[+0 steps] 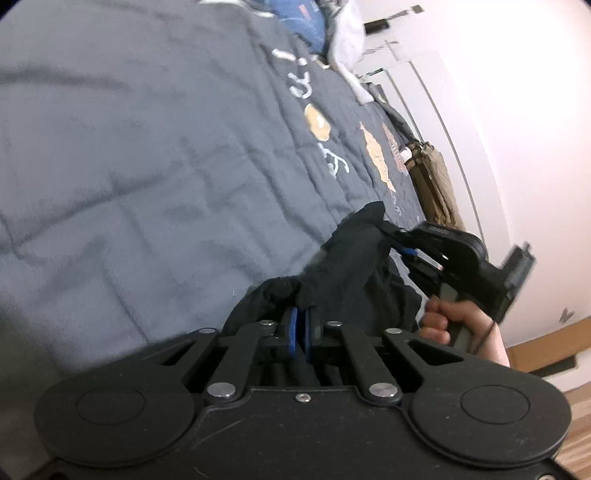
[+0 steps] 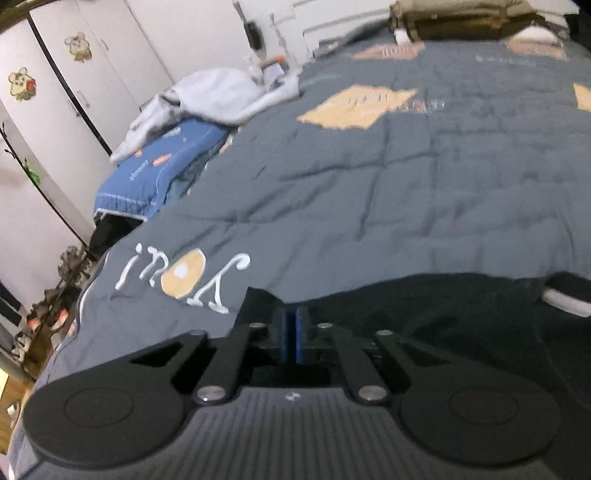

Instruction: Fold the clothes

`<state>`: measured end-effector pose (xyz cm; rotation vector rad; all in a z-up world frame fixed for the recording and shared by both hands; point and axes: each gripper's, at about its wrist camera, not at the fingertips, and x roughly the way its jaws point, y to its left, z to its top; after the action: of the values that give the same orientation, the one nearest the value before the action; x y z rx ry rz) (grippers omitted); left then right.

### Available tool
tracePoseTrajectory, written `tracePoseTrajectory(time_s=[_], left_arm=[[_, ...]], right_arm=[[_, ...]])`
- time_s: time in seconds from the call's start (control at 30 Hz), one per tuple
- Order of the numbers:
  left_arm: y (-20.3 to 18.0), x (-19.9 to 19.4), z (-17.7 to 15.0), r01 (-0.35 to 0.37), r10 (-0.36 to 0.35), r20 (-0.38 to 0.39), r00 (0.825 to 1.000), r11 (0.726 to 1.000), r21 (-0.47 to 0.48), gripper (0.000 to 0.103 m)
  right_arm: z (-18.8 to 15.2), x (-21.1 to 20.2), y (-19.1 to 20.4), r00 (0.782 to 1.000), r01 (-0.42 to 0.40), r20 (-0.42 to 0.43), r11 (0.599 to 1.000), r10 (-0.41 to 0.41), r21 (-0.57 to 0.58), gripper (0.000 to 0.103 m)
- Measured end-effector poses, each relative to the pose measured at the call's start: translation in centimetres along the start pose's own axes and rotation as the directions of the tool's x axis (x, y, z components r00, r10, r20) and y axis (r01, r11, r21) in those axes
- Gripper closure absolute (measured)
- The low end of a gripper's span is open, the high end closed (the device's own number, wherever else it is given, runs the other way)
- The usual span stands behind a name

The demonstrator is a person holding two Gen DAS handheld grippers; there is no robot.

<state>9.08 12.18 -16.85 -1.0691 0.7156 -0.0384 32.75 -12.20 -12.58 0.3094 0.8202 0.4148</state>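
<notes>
A black garment (image 1: 347, 258) is held up over the dark grey quilt (image 1: 147, 166) of a bed. My left gripper (image 1: 301, 317) is shut on a bunched edge of it, its blue pads pressed together. In the left wrist view my right gripper (image 1: 397, 236) pinches another edge of the same garment, with a hand (image 1: 443, 321) on its handle. In the right wrist view my right gripper (image 2: 294, 317) is shut on the black garment (image 2: 424, 306), which spreads to the right across the quilt (image 2: 369, 184).
A blue pillow (image 2: 159, 170) and a pale crumpled cloth (image 2: 221, 96) lie at the bed's far left edge. Folded khaki clothes (image 2: 461, 18) sit at the far end. White wardrobe doors (image 2: 74, 74) stand on the left, with wooden floor (image 1: 576, 424) beside the bed.
</notes>
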Motion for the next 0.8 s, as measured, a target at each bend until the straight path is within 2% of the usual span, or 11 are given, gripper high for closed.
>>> tracePoseTrajectory(time_s=[0.07,0.13,0.17,0.2,0.23,0.33,0.5,0.67,0.73,0.77,0.8], left_arm=[[-0.4,0.1,0.0,0.010,-0.010,-0.008,1.000,1.000,0.019,0.093],[-0.9,0.1,-0.1,0.025,-0.024,-0.014,1.000,0.998,0.054,0.072],[-1.2,0.2,-0.1,0.034,-0.033,-0.018,0.999,0.997,0.070,0.057],[-1.4,0.2,-0.4,0.051,-0.050,-0.021,0.999,0.996,0.077,0.056],[-1.6,0.4,-0.6,0.058,-0.056,-0.031,0.998,0.994,0.088,0.056],[-1.9,1.0,-1.2,0.049,-0.044,-0.051,0.998,0.993,0.109,0.056],[-2.0,1.9,-1.7,0.040,-0.031,-0.065,0.997,0.990,0.134,0.056],[-2.4,2.5,-2.2,0.048,-0.038,-0.066,0.997,0.984,0.169,0.058],[-2.5,2.6,-2.5,0.054,-0.042,-0.069,0.997,0.981,0.186,0.059],[-2.5,2.7,-2.6,0.057,-0.043,-0.074,0.996,0.979,0.194,0.069],[-2.5,2.7,-2.7,0.059,-0.044,-0.080,0.996,0.978,0.201,0.089]], right_arm=[[0.0,-1.9,0.0,0.999,-0.047,0.009,0.999,0.047,0.007,0.093],[-0.3,-4.4,-0.3,0.997,-0.071,0.029,0.997,0.071,-0.010,0.086],[-0.5,-5.8,-0.6,0.996,-0.077,0.045,0.997,0.077,-0.014,0.075],[-0.9,-7.2,-1.2,0.995,-0.078,0.068,0.997,0.078,-0.010,0.062],[-1.3,-8.3,-1.9,0.993,-0.076,0.090,0.997,0.075,-0.001,0.057],[-2.4,-9.3,-4.4,0.995,-0.049,0.086,0.997,0.044,0.066,0.051],[-3.8,-8.0,-7.0,0.999,-0.024,0.035,0.987,0.018,0.159,0.051],[-5.0,-5.2,-7.0,1.000,-0.006,0.010,0.984,0.005,0.178,0.051],[-5.5,-5.1,-7.1,0.998,-0.021,0.055,0.980,0.010,0.197,0.064],[-5.5,-5.6,-7.2,0.998,-0.024,0.068,0.979,0.010,0.204,0.085],[-5.5,-6.2,-7.2,0.997,-0.028,0.081,0.977,0.010,0.212,0.096]])
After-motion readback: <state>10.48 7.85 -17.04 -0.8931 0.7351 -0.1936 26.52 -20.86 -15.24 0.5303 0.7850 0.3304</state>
